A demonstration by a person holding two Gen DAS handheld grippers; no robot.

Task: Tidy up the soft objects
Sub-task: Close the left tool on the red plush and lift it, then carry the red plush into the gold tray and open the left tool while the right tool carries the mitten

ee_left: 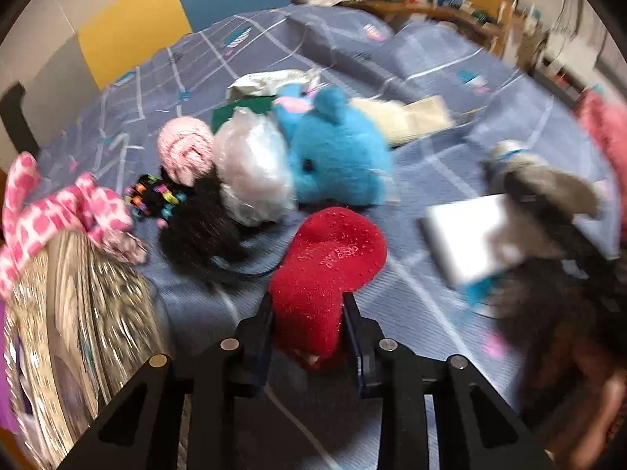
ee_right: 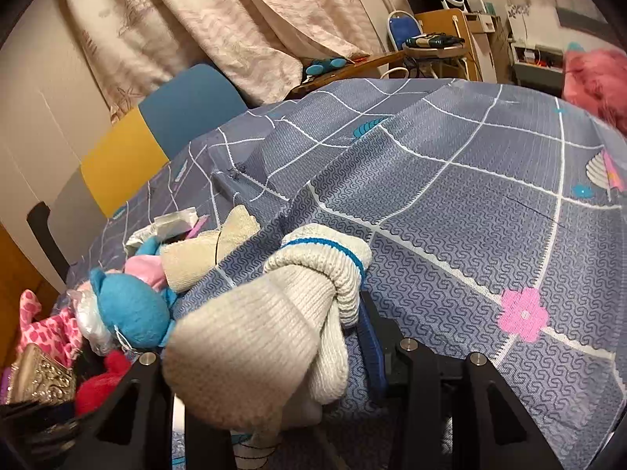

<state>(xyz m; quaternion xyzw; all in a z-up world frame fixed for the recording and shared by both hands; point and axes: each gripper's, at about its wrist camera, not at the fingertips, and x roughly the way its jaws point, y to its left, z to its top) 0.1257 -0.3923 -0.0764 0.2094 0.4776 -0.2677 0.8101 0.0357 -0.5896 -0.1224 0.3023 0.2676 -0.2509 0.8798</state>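
A: Left to right, what lies on the grey-blue checked bedspread (ee_left: 450, 58)?
B: A pink spotted plush (ee_left: 58, 211); a fluffy blue plush animal (ee_left: 333, 156); a red fuzzy heart-shaped cushion (ee_left: 329, 270).
A: And the 2 grippers?
B: The left gripper (ee_left: 309, 313) pinches the cushion's near lobe; the right gripper (ee_right: 270, 313) clamps a cream ribbed knit sock bundle with a blue stripe (ee_right: 274, 309) just above the bedspread.

The red plush (ee_left: 327, 274) is disappearing at its near end between the left gripper (ee_left: 308, 309) fingers. Right of the red plush, a grey toy (ee_left: 548, 180) and a white box (ee_left: 470, 235) are smearing into blur, and past them a pink fluffy thing (ee_left: 607, 133) is running off the frame edge. In the right wrist view, rolled socks (ee_right: 274, 313) are covering the right gripper's (ee_right: 313, 327) left finger
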